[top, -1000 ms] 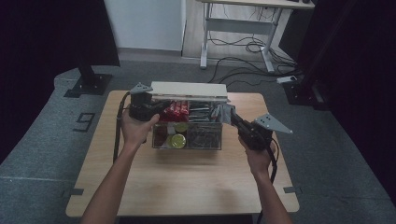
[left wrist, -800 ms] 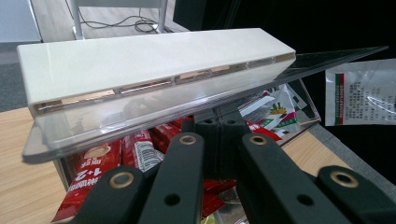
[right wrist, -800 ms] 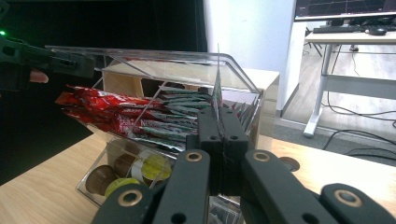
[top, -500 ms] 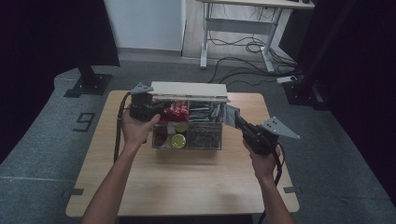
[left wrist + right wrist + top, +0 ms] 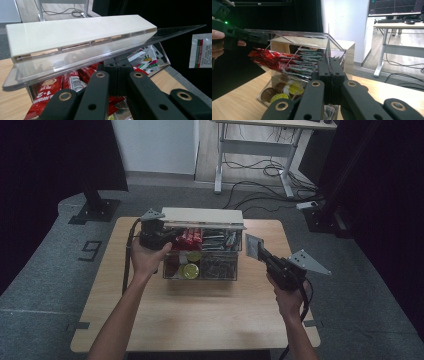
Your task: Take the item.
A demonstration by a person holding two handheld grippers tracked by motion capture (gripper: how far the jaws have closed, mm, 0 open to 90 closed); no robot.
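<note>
Red "1+2" sachets (image 5: 51,87) fill the clear box (image 5: 200,270); right claw (image 5: 257,251) grips a white packet (image 5: 252,246), left claw (image 5: 117,72) closed.

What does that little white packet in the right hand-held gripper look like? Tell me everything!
The small flat white sachet looks like thin paper or foil, with a red-and-green stripe down one edge and tiny print too small to read. It is pinched at its lower end by the right hand-held gripper and stands up edge-on in the air, to the right of the clear plastic organiser box, touching nothing else.
</note>
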